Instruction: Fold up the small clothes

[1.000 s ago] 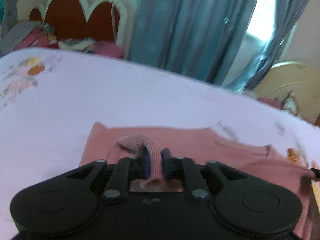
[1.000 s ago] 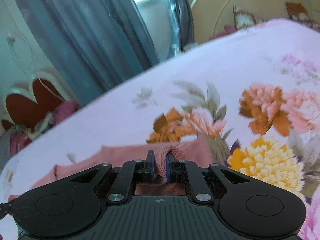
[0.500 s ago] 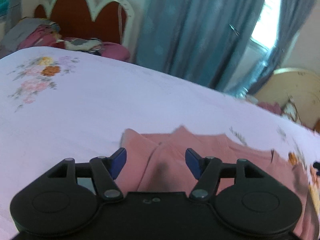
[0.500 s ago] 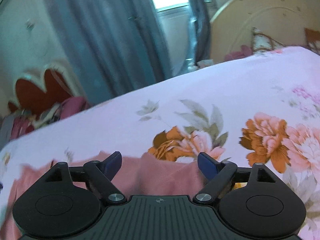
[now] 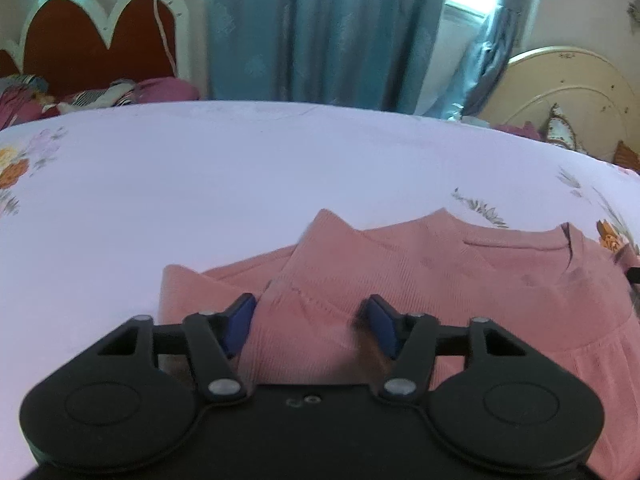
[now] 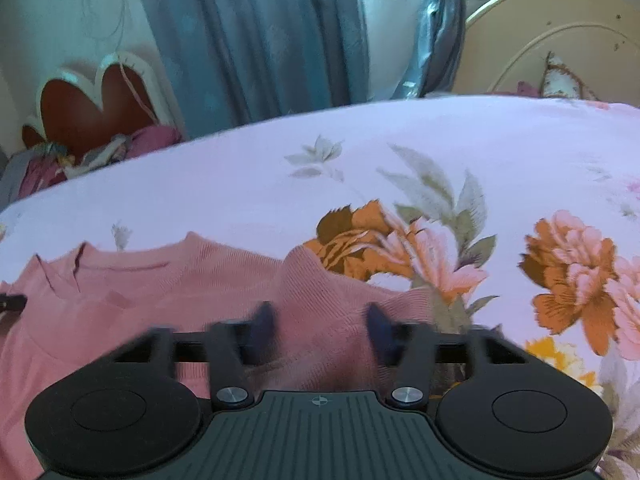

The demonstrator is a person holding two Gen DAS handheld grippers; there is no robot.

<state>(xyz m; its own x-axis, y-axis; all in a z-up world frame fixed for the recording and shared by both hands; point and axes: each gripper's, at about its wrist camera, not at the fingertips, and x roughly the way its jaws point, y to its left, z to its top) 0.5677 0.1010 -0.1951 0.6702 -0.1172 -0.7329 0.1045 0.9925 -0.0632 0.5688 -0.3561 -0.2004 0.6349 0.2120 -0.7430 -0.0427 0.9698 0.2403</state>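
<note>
A pink ribbed knit top (image 5: 460,280) lies flat on the bed, neckline toward the far side; it also shows in the right wrist view (image 6: 168,300). Its left sleeve (image 5: 316,264) is folded onto the body, and my left gripper (image 5: 310,322) is open just above that fold, holding nothing. Its right sleeve (image 6: 320,292) is folded inward too, and my right gripper (image 6: 318,326) is open over it, holding nothing, its blue pads blurred.
The bed has a pale lilac sheet (image 5: 240,176) with printed flowers (image 6: 568,272). A red scalloped headboard (image 5: 92,40) with piled clothes (image 5: 120,94) stands at the far left, blue curtains (image 5: 320,28) behind, a cream headboard (image 6: 560,44) at the right.
Both grippers were shut on the sleeve ends a second ago. They have opened, let the sleeves drop folded on the top, and pulled back a little.
</note>
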